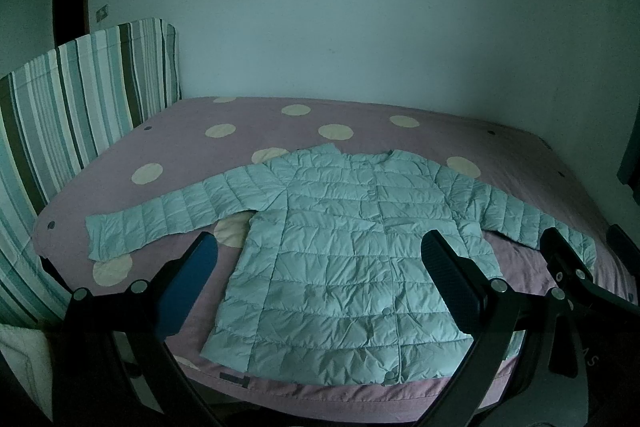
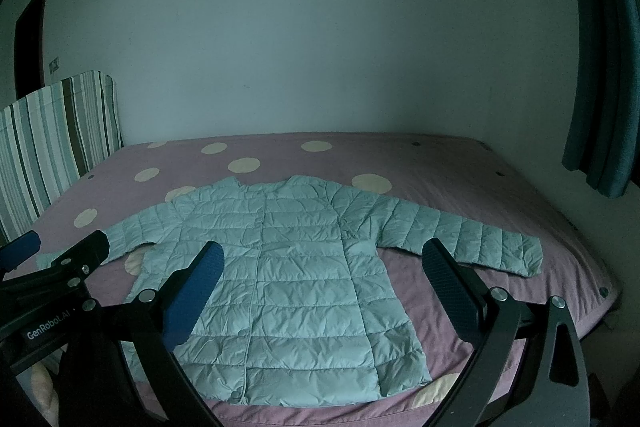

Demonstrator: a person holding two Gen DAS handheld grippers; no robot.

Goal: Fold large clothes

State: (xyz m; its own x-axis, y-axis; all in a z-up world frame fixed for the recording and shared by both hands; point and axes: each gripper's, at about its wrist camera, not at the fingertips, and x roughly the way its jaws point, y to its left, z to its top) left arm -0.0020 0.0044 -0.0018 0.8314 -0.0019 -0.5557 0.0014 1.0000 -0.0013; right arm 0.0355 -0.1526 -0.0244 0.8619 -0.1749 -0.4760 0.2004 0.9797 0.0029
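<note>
Dim bluish light fills a bedroom where a bed (image 1: pixel 440 131) in a mauve sheet dotted with pale cream circles runs up to a plain wall (image 1: pixel 320 7). Ahead of both tongs, a pale blue quilted puffer jacket (image 1: pixel 340 259) lies flat and front up on that sheet, its placket closed down the middle, its collar toward the wall and its hem near the closest edge of the mattress. Each sleeve stretches outward and slants slightly toward the near edge. The left gripper (image 1: pixel 320 255) hangs above the lower body of the jacket with its two fingers spread wide, holding nothing; one dark blue pad sits over the sheet just left of the jacket's side seam, the other over the right part of its front. The right gripper (image 2: pixel 322 263) likewise stands wide apart and bare, its left pad over the jacket's lower left front and its right pad over the sheet just below the right sleeve. From the right wrist view the left tool shows at the left edge, and from the left wrist view the right tool shows by the right cuff. Beyond the left gripper, a striped headboard cover (image 1: pixel 80 99) rises at the side of the bed; far to the right of the right gripper hangs a teal curtain (image 2: pixel 600 99).
</note>
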